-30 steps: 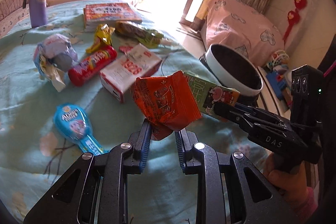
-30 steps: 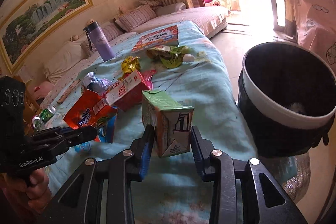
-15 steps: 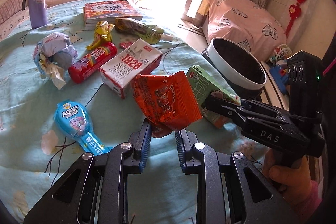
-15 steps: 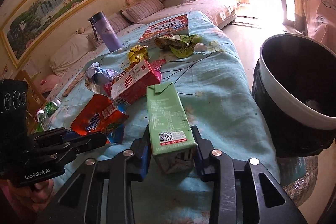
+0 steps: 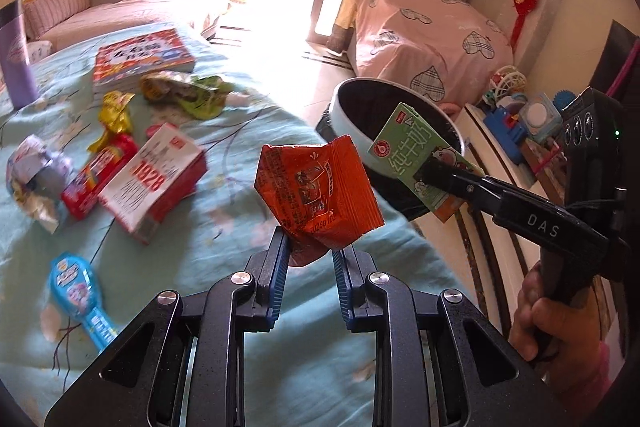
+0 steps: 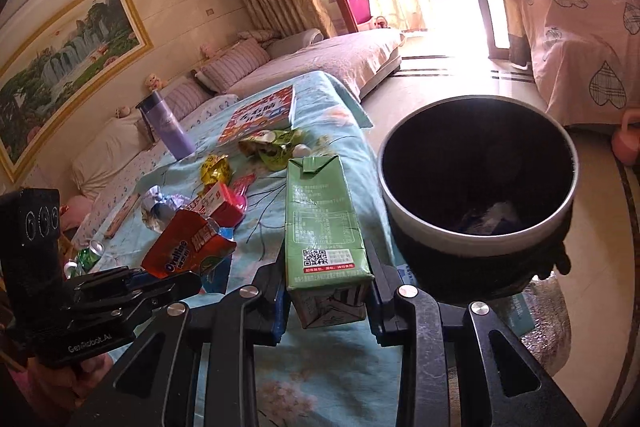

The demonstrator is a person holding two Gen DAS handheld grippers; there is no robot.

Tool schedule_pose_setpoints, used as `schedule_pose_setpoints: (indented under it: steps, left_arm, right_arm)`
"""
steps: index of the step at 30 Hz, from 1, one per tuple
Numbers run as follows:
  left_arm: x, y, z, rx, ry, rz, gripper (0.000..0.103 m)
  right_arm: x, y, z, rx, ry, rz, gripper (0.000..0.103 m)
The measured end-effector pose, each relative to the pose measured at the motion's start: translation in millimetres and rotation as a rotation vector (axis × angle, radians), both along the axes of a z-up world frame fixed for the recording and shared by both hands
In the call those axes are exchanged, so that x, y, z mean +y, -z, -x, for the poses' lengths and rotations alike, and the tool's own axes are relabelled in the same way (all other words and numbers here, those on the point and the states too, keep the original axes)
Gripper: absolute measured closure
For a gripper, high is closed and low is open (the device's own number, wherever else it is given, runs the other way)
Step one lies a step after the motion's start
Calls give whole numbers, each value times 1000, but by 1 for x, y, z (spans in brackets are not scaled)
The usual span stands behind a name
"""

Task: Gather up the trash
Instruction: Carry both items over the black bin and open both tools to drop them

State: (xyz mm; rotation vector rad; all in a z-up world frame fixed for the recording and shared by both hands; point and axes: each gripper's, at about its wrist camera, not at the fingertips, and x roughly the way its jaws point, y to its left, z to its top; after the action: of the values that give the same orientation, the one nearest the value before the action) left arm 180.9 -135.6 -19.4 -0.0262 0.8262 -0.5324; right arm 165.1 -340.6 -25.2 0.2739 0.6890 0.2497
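Observation:
My left gripper (image 5: 308, 251) is shut on an orange Ovaltine snack wrapper (image 5: 316, 187) and holds it above the table's right edge. My right gripper (image 6: 326, 291) is shut on a green milk carton (image 6: 322, 223); in the left wrist view the carton (image 5: 416, 155) hangs in front of the bin's rim. The black bin with a white rim (image 6: 476, 187) stands on the floor just right of the table, with some trash at its bottom. The wrapper also shows in the right wrist view (image 6: 188, 247), left of the carton.
On the teal tablecloth (image 5: 224, 227) lie a white-red box (image 5: 152, 179), a red tube (image 5: 96, 175), a crumpled wrapper (image 5: 36, 175), a blue lollipop pack (image 5: 76, 283), gold (image 5: 116, 115) and green (image 5: 184, 91) wrappers, a book (image 5: 140, 57) and a purple bottle (image 5: 14, 63).
Both grippers have moved right toward the bin with their items. The carton has risen from the table and now hangs by the bin's rim; the wrapper follows.

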Motion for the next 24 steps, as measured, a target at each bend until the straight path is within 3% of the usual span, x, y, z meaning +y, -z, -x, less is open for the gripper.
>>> schedule_pose_setpoints:
  steps: [14,24]
  left_arm:
    - [-74,-20,-31,-37,121,-12,82]
    - [-115,-23,-64,-6,175,-18,82]
  right_arm:
    - [-62,-1,-9,13,122,3,72]
    - [-86,-7,-34,23,149,38,72]
